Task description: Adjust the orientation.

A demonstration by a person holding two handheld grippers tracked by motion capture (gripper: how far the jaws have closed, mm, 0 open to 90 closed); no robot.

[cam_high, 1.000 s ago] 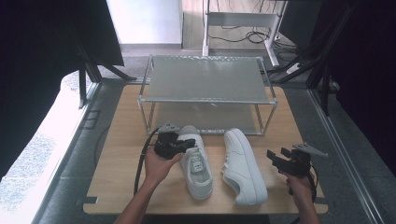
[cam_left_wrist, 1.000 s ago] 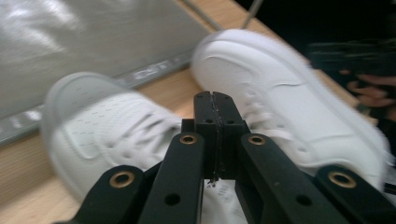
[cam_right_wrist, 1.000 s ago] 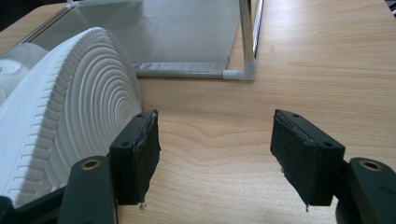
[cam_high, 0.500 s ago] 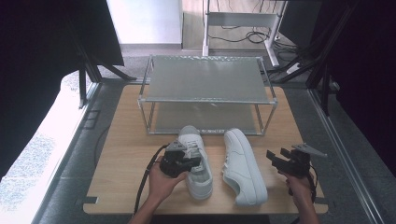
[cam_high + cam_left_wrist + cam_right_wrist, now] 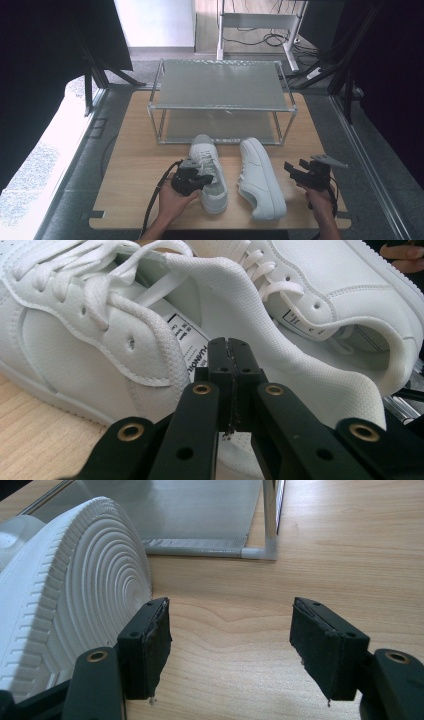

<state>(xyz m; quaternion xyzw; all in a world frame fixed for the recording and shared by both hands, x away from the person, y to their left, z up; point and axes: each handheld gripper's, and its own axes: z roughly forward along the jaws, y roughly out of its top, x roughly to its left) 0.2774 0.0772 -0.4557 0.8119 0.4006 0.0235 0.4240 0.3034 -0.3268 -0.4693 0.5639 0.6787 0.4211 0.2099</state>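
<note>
Two white sneakers lie on the wooden table (image 5: 132,150). The left sneaker (image 5: 211,175) stands upright with its toe toward the rack. The right sneaker (image 5: 261,180) lies tipped on its side, its ribbed sole (image 5: 75,595) facing my right gripper. My left gripper (image 5: 200,177) is shut at the left sneaker's opening. In the left gripper view its closed tips (image 5: 230,345) press against the bent heel collar (image 5: 300,365), with nothing seen between the pads. My right gripper (image 5: 298,170) stands open just right of the right sneaker, over bare wood (image 5: 230,645).
A two-level metal-framed rack (image 5: 222,85) stands at the far side of the table, its lower shelf (image 5: 200,510) just beyond the sneakers. Dark stands and cables flank the table. Bare wood lies left of the left sneaker and at the right edge.
My left gripper has come down and toward the near edge, from beside the left sneaker's laces to its heel opening. The right gripper and both sneakers have stayed put.
</note>
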